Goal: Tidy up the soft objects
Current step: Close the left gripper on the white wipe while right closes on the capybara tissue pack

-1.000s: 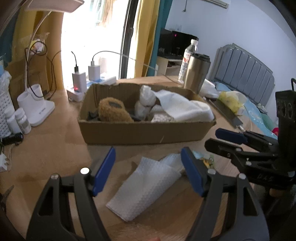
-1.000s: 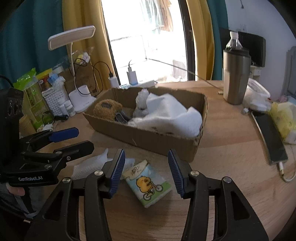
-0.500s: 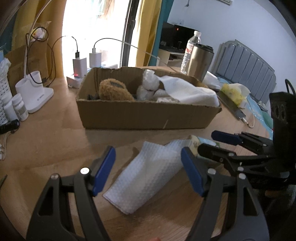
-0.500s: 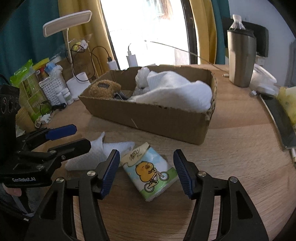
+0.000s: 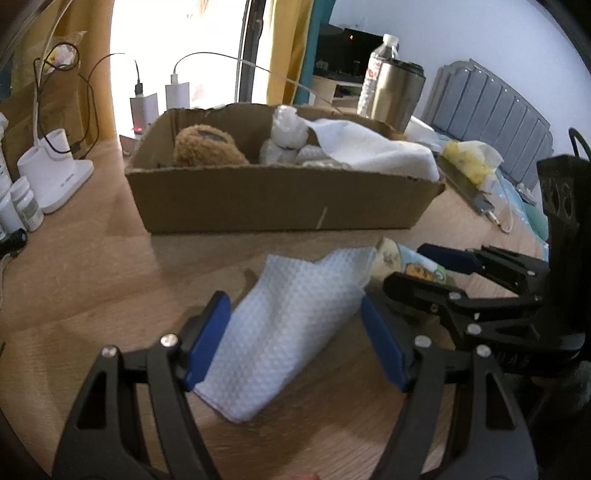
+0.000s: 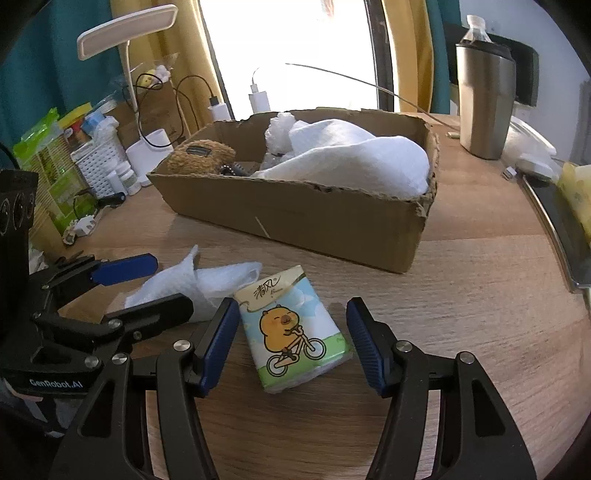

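Note:
A white textured cloth lies flat on the wooden table, between the blue pads of my left gripper, which is open and low over it. To its right lies a tissue pack with a cartoon animal on a bicycle. My right gripper straddles it, open, with a gap at the right pad. Behind both stands a cardboard box holding a brown plush toy, a crumpled plastic bag and a large white cloth. Each gripper shows in the other's view: the left gripper, the right gripper.
A steel tumbler and a water bottle stand behind the box on the right. A desk lamp, chargers with cables, pill bottles and a white basket crowd the left. A flat dark device and a yellow bag lie at the right edge.
Both grippers have sunk toward the table and tipped down. The cloth now lies between the left pads and the tissue pack between the right pads. The right jaws stand a little wider.

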Tool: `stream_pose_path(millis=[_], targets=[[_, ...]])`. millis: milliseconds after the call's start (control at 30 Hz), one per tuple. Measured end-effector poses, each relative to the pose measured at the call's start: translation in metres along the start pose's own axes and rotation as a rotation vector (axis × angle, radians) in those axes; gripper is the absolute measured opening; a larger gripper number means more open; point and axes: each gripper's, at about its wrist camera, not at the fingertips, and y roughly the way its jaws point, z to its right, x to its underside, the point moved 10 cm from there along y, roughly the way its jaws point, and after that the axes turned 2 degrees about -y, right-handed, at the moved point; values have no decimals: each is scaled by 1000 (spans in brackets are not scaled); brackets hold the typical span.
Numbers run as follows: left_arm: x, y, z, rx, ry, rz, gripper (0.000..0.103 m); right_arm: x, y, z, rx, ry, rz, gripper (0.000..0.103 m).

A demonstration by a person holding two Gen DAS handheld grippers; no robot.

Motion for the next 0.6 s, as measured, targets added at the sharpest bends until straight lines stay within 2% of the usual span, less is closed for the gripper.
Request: stream_pose_path(millis=[100,267,600], targets=[[2,5,0,-10,4,-18,74,0,-1,3,7,4,5,63],[4,10,2,-13,2,-37,74,0,-6,9,11,17,25,54],[6,19,8,-53,41,-63,74,-2,-10,14,-11,30,48,49]])
